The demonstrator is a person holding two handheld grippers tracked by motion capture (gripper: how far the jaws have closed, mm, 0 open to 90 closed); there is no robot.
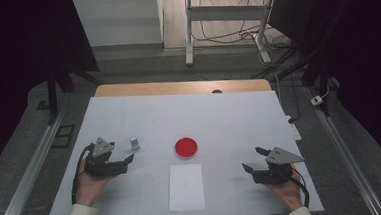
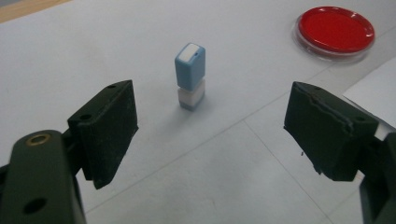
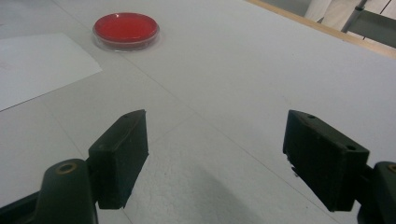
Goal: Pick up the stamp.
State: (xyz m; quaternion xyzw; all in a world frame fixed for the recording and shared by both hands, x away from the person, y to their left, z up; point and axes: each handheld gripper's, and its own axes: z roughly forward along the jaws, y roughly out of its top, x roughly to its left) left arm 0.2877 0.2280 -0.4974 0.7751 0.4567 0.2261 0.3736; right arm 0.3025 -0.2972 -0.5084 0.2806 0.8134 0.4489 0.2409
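A small blue block on a white base (image 1: 134,143) stands upright left of centre on the white table (image 1: 229,115). My left gripper (image 1: 121,152) is open just short of it, its jaws pointing toward it. In the left gripper view the blue-and-white block (image 2: 190,74) stands a little beyond the wide-apart jaws of the left gripper (image 2: 210,121), untouched. A round red dish (image 1: 186,147) lies at mid-table. My right gripper (image 1: 252,159) rests open at the near right, holding nothing. From the right gripper (image 3: 215,135), the red dish (image 3: 126,28) lies far off to the upper left.
A white paper sheet (image 1: 186,187) lies flat in front of the red dish, near the table's front edge. The paper (image 3: 37,65) also shows at left in the right gripper view. A wooden strip (image 1: 182,87) runs along the table's far edge.
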